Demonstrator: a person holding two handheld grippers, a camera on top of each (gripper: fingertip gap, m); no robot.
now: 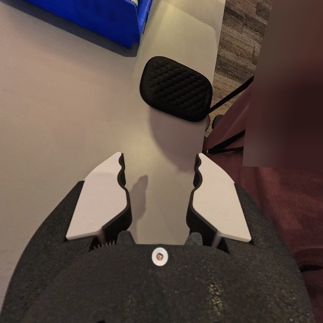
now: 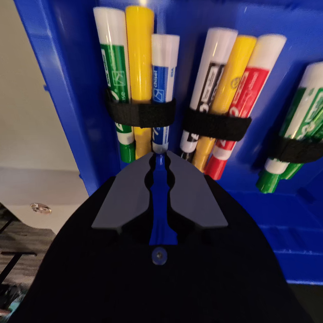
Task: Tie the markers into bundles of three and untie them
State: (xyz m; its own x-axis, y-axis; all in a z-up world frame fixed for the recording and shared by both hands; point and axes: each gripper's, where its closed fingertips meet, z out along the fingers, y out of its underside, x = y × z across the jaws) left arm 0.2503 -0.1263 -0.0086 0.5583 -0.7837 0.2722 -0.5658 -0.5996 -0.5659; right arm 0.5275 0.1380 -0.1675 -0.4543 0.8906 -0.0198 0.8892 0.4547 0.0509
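My right gripper (image 2: 159, 154) pinches the blue marker's cap (image 2: 160, 160) to lift its strapped bundle (image 2: 139, 83) from the blue bin (image 2: 70, 70) (w/ two more bundles); left gripper (image 1: 160, 155) gapes empty over the table (image 1: 52, 104), ready to assist.

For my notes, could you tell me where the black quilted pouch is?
Left wrist view: the black quilted pouch lies on the grey table, at its right edge, beyond the blue plastic bin's corner.
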